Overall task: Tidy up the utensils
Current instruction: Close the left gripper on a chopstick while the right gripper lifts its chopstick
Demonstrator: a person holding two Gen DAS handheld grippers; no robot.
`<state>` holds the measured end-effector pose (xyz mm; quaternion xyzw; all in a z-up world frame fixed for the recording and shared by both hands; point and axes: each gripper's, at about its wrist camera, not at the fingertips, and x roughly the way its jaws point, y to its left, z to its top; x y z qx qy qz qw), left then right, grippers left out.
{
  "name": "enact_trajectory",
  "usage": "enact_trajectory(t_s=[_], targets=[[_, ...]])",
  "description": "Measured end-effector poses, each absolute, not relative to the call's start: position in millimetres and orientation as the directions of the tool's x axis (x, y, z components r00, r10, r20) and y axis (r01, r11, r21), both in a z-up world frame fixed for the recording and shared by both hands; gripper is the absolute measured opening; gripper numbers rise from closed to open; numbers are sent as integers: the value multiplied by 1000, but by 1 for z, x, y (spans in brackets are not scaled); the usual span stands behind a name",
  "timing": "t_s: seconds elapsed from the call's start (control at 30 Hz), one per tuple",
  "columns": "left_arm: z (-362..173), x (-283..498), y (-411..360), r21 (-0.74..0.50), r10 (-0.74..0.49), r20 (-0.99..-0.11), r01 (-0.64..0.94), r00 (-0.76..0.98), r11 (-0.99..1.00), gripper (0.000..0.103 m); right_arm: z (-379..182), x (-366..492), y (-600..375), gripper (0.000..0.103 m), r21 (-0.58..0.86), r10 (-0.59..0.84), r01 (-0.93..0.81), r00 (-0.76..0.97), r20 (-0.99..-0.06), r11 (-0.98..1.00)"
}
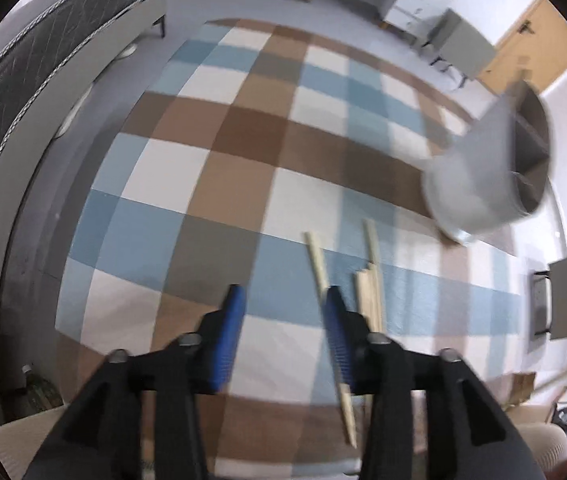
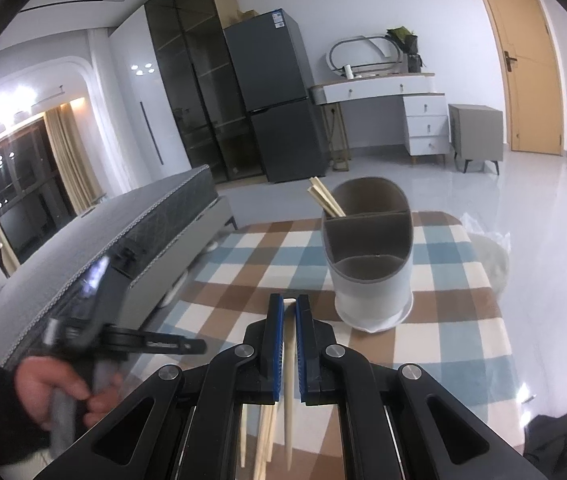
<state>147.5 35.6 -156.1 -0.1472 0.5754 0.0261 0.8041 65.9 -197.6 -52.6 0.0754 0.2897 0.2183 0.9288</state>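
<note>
The left claw [image 1: 283, 312] points steeply down at the checked table [image 1: 211, 168], its blue pads spread with nothing between them; one loose chopstick [image 1: 329, 312] lies just beside its right pad. The right claw [image 2: 289, 320] tilts gently downward, pressed together on a single chopstick [image 2: 289, 380] that hangs below it.

Only the right wrist view shows a person's hand [image 2: 55, 392] gripping the left tool's handle near the table's left edge. Only the left wrist view shows the small pile of chopsticks [image 1: 369, 296] lying on the table.

The white utensil holder [image 2: 369, 256] stands toward the table's far edge; its rear compartment holds a few chopsticks [image 2: 325, 200], and the two nearer compartments look empty.
</note>
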Motion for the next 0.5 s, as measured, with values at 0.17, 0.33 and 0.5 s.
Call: enact_trajectory(t_s=[0.17,0.33,0.5], targets=[[-180,169,26,-184,-122,-953,-206,279,961,45,-67,76,-206,5,308,460,-345,720,-520,887],[-195,187,17,-101,-42,-963,-214,265,972,46,-72,85,-220,5,373,475,-313,717,-510,873],[-195,195,1,-37,11,-968,-184,250,982,43,-70,85,-222,5,384,487,-322,717,-498,866]])
